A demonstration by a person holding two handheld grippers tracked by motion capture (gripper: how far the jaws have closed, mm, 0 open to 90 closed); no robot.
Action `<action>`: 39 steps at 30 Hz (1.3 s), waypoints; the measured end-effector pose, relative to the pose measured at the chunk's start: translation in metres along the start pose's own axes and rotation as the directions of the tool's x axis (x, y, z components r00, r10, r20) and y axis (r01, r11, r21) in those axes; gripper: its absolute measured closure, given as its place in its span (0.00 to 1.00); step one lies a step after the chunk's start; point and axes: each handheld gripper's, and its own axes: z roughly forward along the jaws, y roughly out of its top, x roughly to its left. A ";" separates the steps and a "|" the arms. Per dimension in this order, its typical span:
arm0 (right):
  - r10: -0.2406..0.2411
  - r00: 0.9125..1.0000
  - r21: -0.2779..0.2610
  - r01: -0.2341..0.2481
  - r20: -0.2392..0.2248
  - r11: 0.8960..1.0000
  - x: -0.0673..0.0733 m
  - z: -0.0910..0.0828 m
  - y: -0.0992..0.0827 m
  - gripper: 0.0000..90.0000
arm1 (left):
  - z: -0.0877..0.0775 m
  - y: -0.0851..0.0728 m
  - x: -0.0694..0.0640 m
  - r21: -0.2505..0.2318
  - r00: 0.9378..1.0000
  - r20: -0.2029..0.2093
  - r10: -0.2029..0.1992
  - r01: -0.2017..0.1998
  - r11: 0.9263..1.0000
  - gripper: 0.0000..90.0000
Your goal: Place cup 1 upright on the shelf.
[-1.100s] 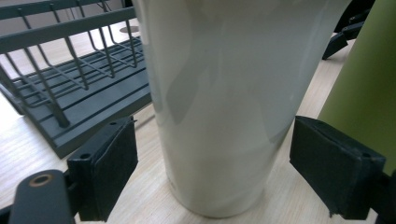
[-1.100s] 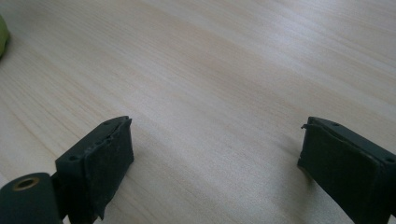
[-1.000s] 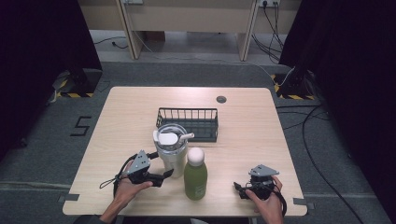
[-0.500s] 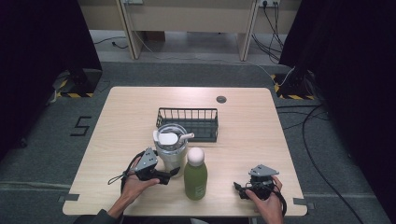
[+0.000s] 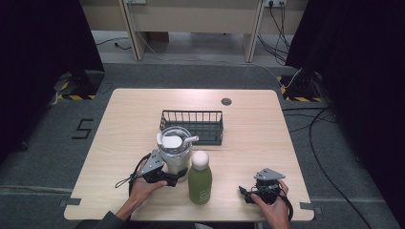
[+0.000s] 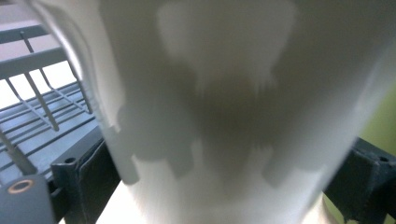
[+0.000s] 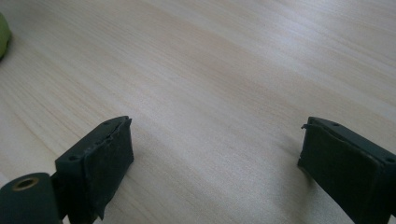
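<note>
High view: one cup (image 5: pixel 175 153), one green bottle (image 5: pixel 199 179) and one basket (image 5: pixel 193 126) on the table (image 5: pixel 124 114). Left gripper (image 5: pixel 168 178) reaches the cup's base; right gripper (image 5: pixel 244 194) rests apart.

Left gripper view: the cup (image 6: pixel 224 112) stands between wide jaws, contact unclear.

Right gripper view: jaws wide over bare table (image 7: pixel 224 60).

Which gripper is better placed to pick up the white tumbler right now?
Left. The left gripper already has its jaws on either side of the white tumbler. The right gripper sits open over bare table, beyond the green bottle.
</note>
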 end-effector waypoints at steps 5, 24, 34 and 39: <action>-0.002 1.000 0.001 0.002 -0.002 1.000 0.000 0.000 0.000 0.11 | 0.002 0.000 0.000 -0.032 1.000 0.004 -0.013 0.013 0.999 0.10; -0.007 1.000 0.000 0.007 -0.006 1.000 0.000 0.000 0.000 0.11 | -0.001 0.005 0.003 -0.041 0.999 0.001 -0.039 0.039 0.998 0.11; -0.006 1.000 0.001 0.006 -0.006 1.000 0.000 0.000 0.000 0.11 | -0.011 0.022 0.015 -0.053 0.998 -0.022 -0.059 0.058 0.997 0.11; -0.006 1.000 0.002 0.006 -0.006 1.000 0.000 0.000 0.000 0.11 | -0.014 0.032 0.019 -0.053 0.998 -0.029 -0.050 0.048 0.997 0.11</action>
